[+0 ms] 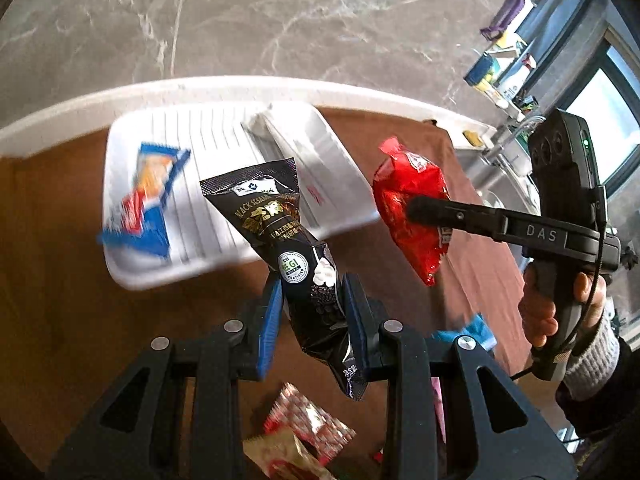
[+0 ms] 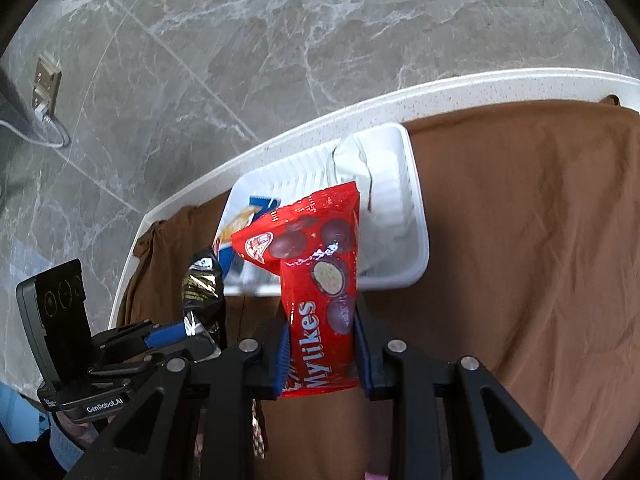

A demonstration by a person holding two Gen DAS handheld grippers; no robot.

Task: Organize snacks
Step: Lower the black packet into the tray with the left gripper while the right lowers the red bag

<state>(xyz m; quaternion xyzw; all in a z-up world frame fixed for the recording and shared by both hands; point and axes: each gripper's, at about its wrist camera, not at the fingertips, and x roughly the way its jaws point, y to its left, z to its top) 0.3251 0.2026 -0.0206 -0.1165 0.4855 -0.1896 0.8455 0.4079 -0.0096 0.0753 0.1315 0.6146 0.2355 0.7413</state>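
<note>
My left gripper (image 1: 312,300) is shut on a black sesame snack packet (image 1: 280,232) and holds it in the air in front of the white ribbed tray (image 1: 208,148). My right gripper (image 2: 320,328) is shut on a red Mylikes packet (image 2: 316,264), held above the tray's near edge (image 2: 400,276). The red packet also shows in the left wrist view (image 1: 408,204), to the right of the tray. The black packet shows in the right wrist view (image 2: 202,284), at the left. A blue and orange snack packet (image 1: 148,196) lies in the tray's left part.
A crumpled white wrapper (image 2: 360,168) lies in the tray. The tray rests on a brown cloth (image 2: 520,240) over a white counter (image 2: 280,136) against a grey marble wall. Loose snack packets (image 1: 304,432) lie on the cloth below my left gripper. A sink and bottles (image 1: 500,76) stand at the right.
</note>
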